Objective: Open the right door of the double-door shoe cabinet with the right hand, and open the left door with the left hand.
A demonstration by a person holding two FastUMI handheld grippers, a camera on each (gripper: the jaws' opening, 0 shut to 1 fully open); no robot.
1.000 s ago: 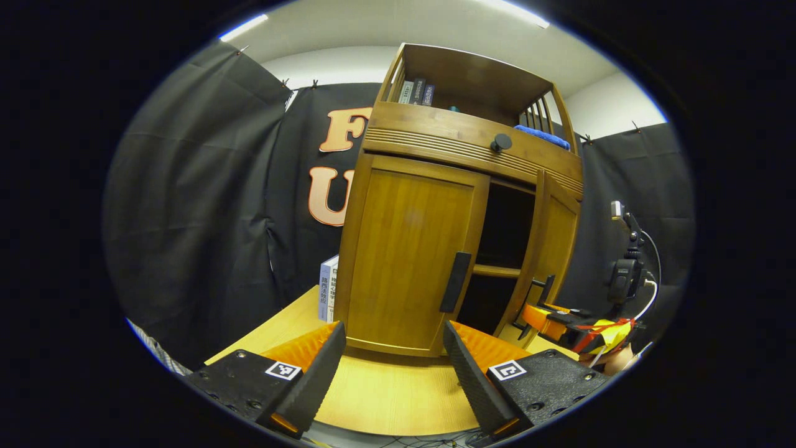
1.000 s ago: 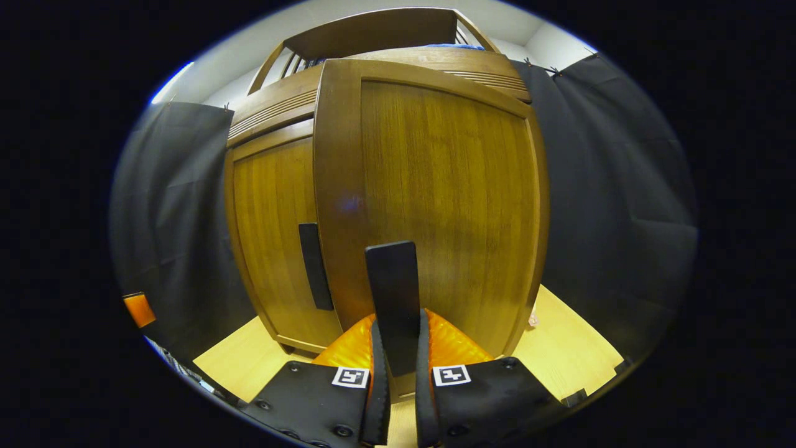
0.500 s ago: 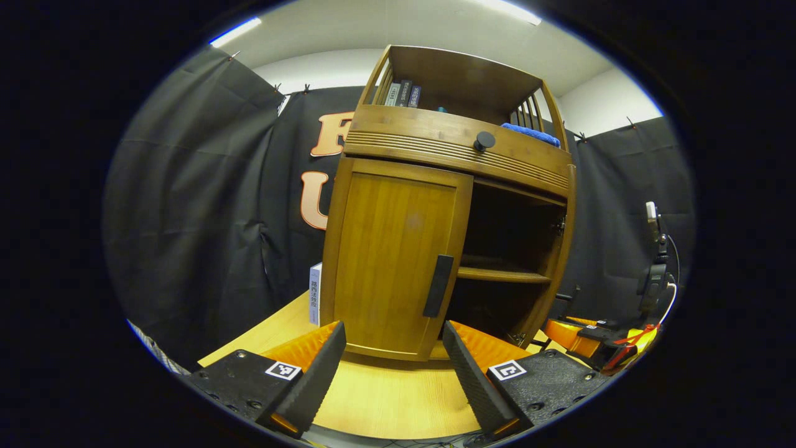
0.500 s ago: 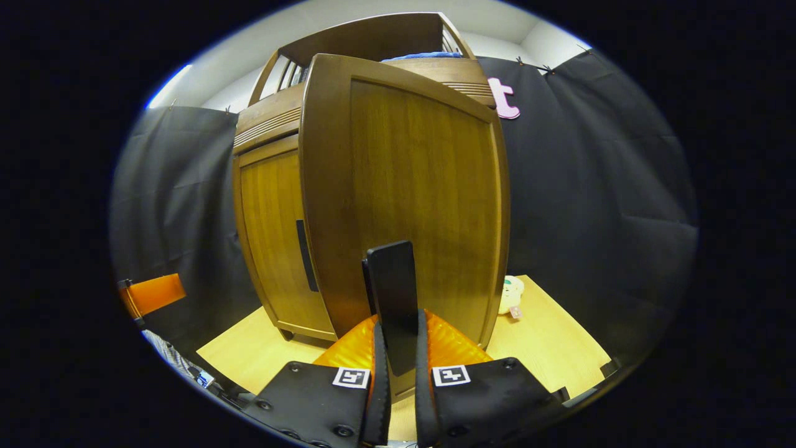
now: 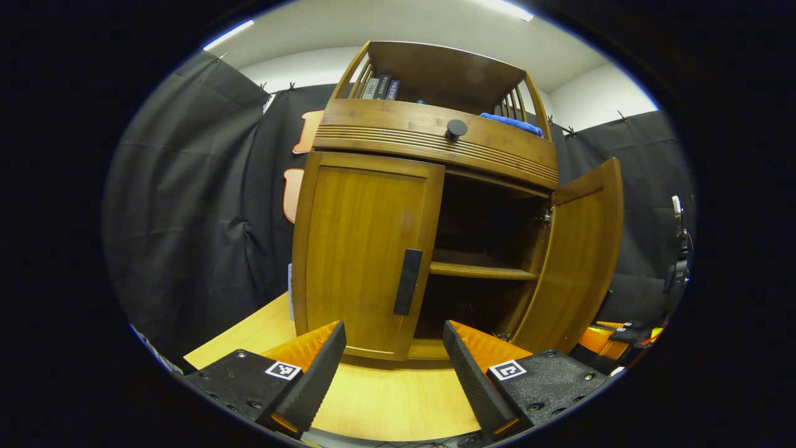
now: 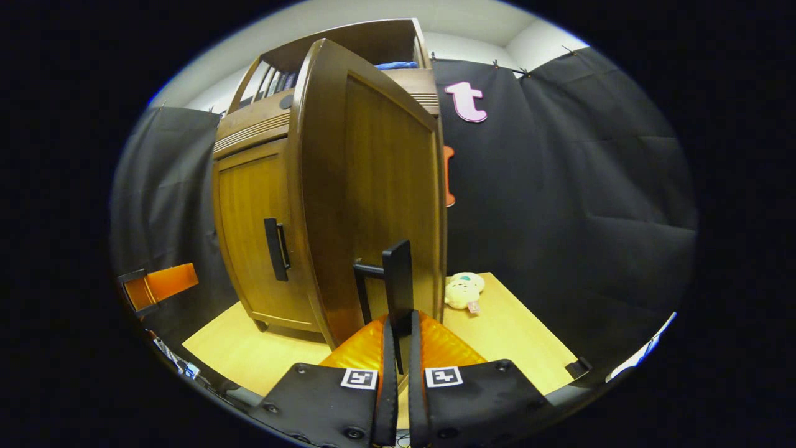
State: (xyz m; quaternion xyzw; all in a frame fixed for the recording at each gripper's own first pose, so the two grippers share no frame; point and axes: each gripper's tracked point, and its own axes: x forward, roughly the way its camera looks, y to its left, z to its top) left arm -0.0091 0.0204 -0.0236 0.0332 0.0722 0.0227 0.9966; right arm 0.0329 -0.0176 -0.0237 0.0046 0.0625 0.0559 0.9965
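Note:
The wooden shoe cabinet [image 5: 435,143] stands on a light table. Its left door [image 5: 360,255] is closed, and the dark upright handle [image 5: 407,282] is just beyond my left gripper [image 5: 393,333], which is open and holds nothing. The right door [image 5: 581,261] is swung wide, showing the dark inside and a shelf [image 5: 482,270]. In the right gripper view, my right gripper [image 6: 398,323] is shut on the right door's handle [image 6: 398,280], with the door's face [image 6: 373,199] edge-on ahead. My right gripper also shows low at the right [image 5: 612,336] of the left gripper view.
A small plush toy [image 6: 463,291] lies on the table [image 6: 516,336] right of the open door. Books [image 5: 379,89] and a blue cloth [image 5: 510,122] sit on the top shelf, above a round knob [image 5: 456,129]. A book [image 5: 290,292] stands left of the cabinet.
The right door has swung from partly open to wide open, with my right gripper still holding its handle. My left gripper stays open and has shifted slightly before the left door.

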